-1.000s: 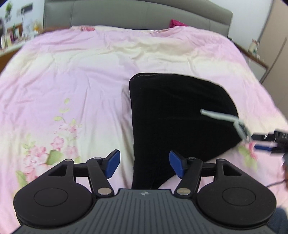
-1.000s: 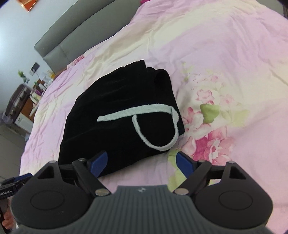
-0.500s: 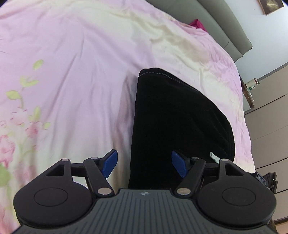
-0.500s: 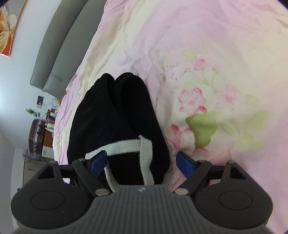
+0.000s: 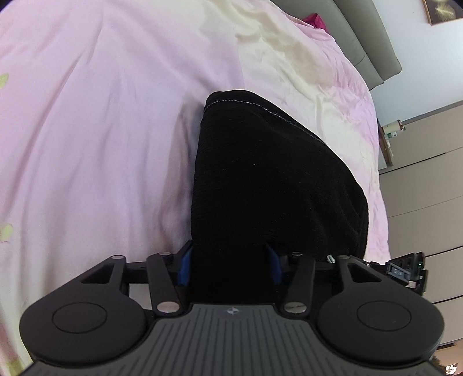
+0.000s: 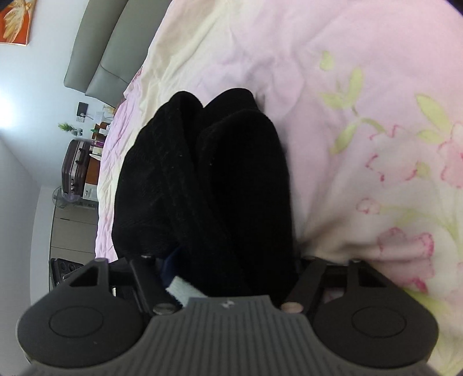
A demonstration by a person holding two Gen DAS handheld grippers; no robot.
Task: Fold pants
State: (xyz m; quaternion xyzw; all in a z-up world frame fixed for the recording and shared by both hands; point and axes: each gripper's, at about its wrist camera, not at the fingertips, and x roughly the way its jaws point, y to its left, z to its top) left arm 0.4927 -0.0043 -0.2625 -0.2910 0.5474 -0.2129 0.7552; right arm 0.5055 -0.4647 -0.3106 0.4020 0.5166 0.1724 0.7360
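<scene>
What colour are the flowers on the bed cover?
Pink, with light green leaves, on the bed cover; the flowers show best in the right wrist view.

A bed with a pink and cream floral duvet [image 5: 101, 130] carries everything here. Folded black pants [image 5: 269, 185] lie directly on it, straight ahead of both tongs and reaching back between their fingers. Beyond the pants, the grey padded headboard [image 6: 95, 57] closes the bed's far end. A magenta cloth [image 5: 314, 20] lies at that end, only partly in view.
</scene>
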